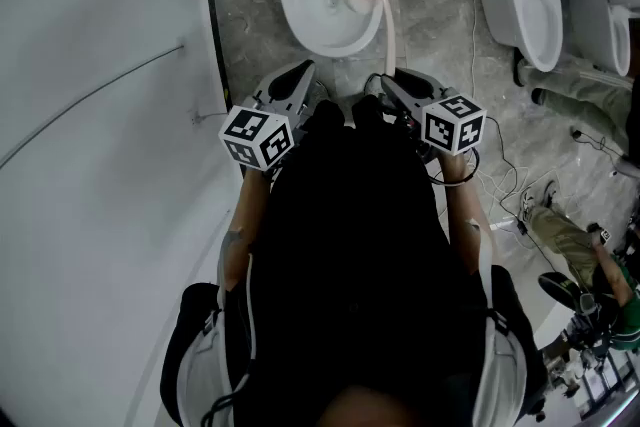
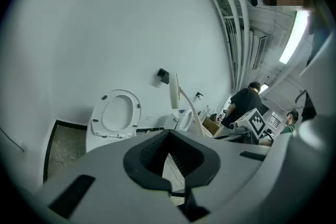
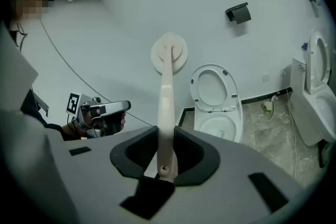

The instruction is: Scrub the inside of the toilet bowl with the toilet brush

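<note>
Pinching toilet brush (image 3: 167,86), right hand-held gripper (image 3: 167,131) is holding its head over toilet bowl (image 1: 295,15); press bristles under rim. Left hand-held gripper (image 2: 169,139) is idling, slightly spread, empty.

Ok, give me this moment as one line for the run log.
right gripper: shut on toilet brush | left gripper: open, empty | brush head: held up, not in toilet bowl | toilet seat: up

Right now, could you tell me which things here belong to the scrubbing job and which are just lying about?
Job: toilet brush, held in right gripper; toilet bowl, seat up.
Lying about: second toilet; floor cables; black wall fitting.
</note>
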